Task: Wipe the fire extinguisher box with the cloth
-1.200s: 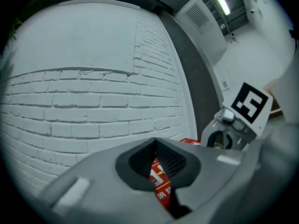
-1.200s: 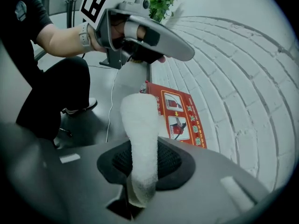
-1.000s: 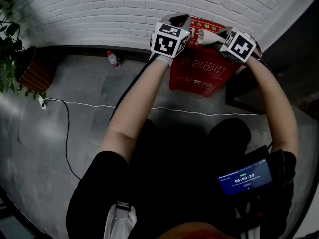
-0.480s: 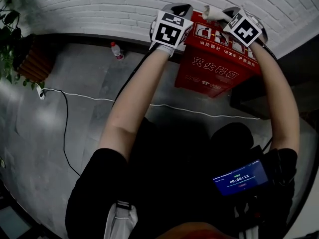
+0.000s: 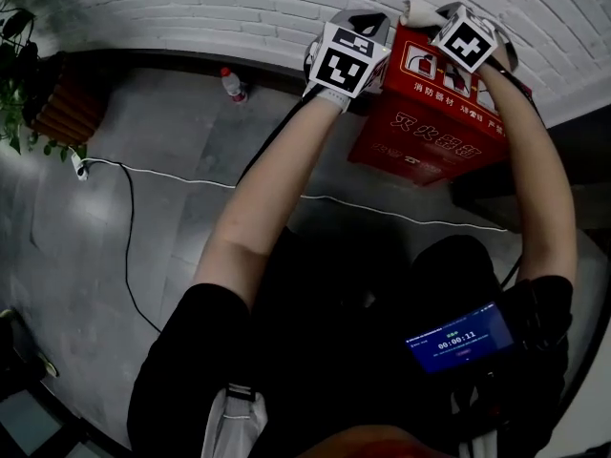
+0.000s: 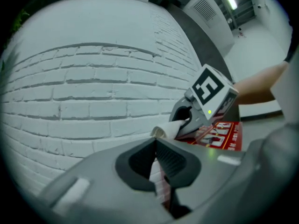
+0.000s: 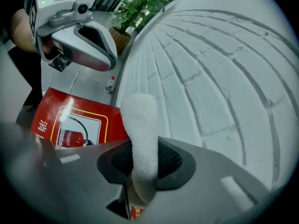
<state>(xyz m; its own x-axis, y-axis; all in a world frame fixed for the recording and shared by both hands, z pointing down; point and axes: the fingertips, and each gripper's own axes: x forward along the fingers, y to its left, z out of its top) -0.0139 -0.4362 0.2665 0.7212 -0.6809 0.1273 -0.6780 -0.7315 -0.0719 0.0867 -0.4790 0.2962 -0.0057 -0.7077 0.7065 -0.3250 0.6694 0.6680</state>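
Right gripper [image 7: 140,160] clamps cloth [image 7: 140,120] at top rear edge of fire extinguisher box [image 5: 430,127]; left gripper [image 6: 156,146] closed, empty (wiping likely just starting).

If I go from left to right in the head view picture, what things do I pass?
plant → bottle → left gripper → right gripper, its jaws shut on the cloth. The red box lies under both grippers, so it has no clear place in the order.

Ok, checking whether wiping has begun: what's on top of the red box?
The white cloth, held in the right claw, is over the box's top rear edge by the brick wall. Whether it touches is hidden.
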